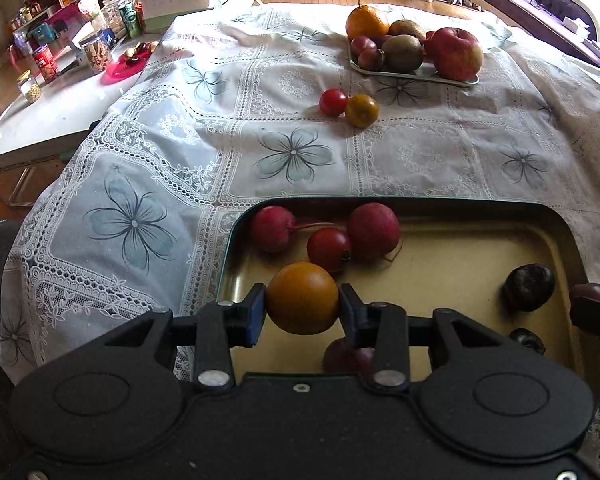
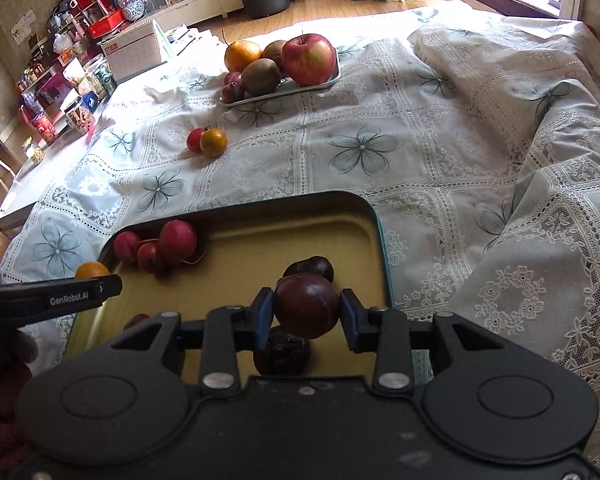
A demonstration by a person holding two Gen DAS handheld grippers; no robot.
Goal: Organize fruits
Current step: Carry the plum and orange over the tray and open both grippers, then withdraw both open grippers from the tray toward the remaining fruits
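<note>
Left claw (image 1: pixel 302 309): clamped on round orange fruit (image 1: pixel 302 298) above tin (image 1: pixel 556 224), no clear long axis.
Right claw (image 2: pixel 306 314): clamped on dark plum (image 2: pixel 306 305), seam upright, over tin.

Dark plum (image 2: pixel 306 305) between right hand-held gripper (image 2: pixel 306 312) pads (image 2: pixel 263 314)

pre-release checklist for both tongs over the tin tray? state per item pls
1. Left tongs gripping orange tomato: ok.
2. Right tongs gripping dark plum: ok.
3. Both fruits over tin tray: ok.
4. Bare tray floor under the orange tomato: cannot tell, a dark red fruit shows just below it.
5. Bare floor under the plum: not ok, dark wrinkled fruit directly beneath.
6. Height above the tray: cannot tell.
</note>
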